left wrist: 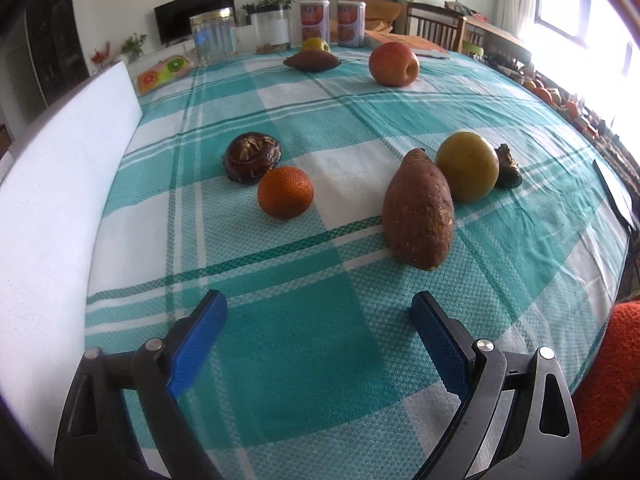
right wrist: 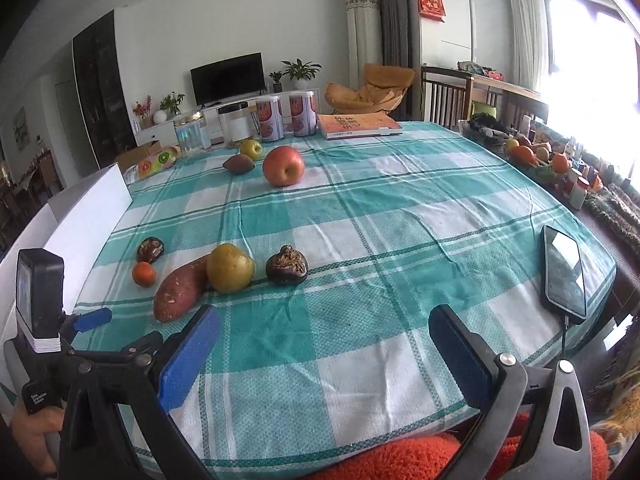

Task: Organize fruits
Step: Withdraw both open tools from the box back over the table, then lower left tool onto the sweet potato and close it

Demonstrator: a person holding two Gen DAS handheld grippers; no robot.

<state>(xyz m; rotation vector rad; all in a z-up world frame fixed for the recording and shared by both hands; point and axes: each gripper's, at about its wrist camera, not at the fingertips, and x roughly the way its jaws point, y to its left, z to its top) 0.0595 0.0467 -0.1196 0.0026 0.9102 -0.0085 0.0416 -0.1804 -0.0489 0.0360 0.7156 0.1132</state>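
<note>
Left gripper [left wrist: 318,306]: fingers spread, holding nothing.
Sweet potato [left wrist: 418,210]: just beyond right fingertip.
Orange [left wrist: 285,192]: farther ahead.
Right gripper [right wrist: 324,320]: fingers spread, holding nothing.

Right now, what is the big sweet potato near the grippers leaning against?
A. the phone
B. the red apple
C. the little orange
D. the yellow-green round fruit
D: in both wrist views the big sweet potato lies with its far end against the yellow-green round fruit, while the little orange sits apart to its left and the red apple lies far back.
</note>
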